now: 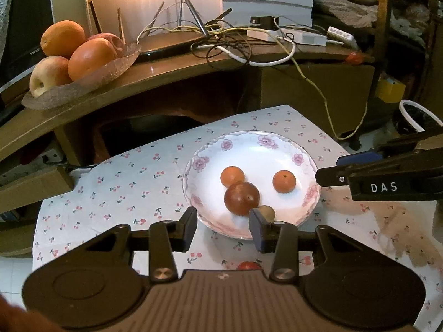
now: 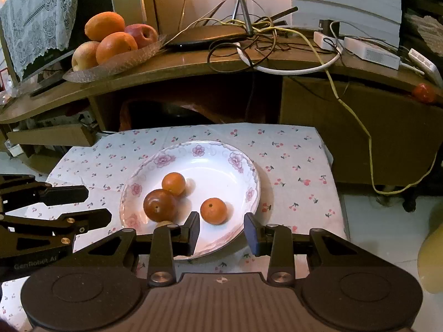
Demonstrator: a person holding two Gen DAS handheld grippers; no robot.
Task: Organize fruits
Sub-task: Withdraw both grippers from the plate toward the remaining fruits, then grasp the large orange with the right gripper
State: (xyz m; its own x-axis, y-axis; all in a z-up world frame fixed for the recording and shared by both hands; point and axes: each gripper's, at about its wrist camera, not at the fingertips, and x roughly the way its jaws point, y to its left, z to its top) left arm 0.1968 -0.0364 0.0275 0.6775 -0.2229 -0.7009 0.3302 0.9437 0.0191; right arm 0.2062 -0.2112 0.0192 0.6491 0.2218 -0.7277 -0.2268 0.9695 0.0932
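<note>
- The flowered plate (image 2: 193, 149) sits on the cherry-print cloth (image 2: 293, 155) that covers the low surface, and it already carries fruit.
- On it are a dark red plum-like fruit (image 2: 159, 205), a small orange (image 2: 173, 183) touching it from behind, and a second small orange (image 2: 213, 210) lying apart toward the plate's right side.
- A small brownish fruit (image 1: 266, 212) lies at the plate's near edge just beside the dark one, half hidden by a claw finger; what kind it is I cannot tell.
- A red fruit (image 1: 249, 265) rests on the cloth outside the plate, close under the left claw and mostly hidden; by my reading it is not yet sorted.
- Another small red fruit (image 2: 423, 93) sits far off at the right end of the wooden shelf (image 2: 193, 66), also away from the plate.
- The glass dish (image 1: 83, 83) on that shelf holds larger oranges and apples; whether these belong to the job I cannot tell.
- The left claw (image 1: 223, 225) hangs over the plate's near rim with its fingers apart and nothing between them.
- The right claw (image 2: 222, 231) hovers above the plate's near right edge, fingers apart and empty, with the lone orange just ahead of them.
- My judgement: the sorting is partly done, with several pieces gathered and at least the two stray red fruits left.
</note>
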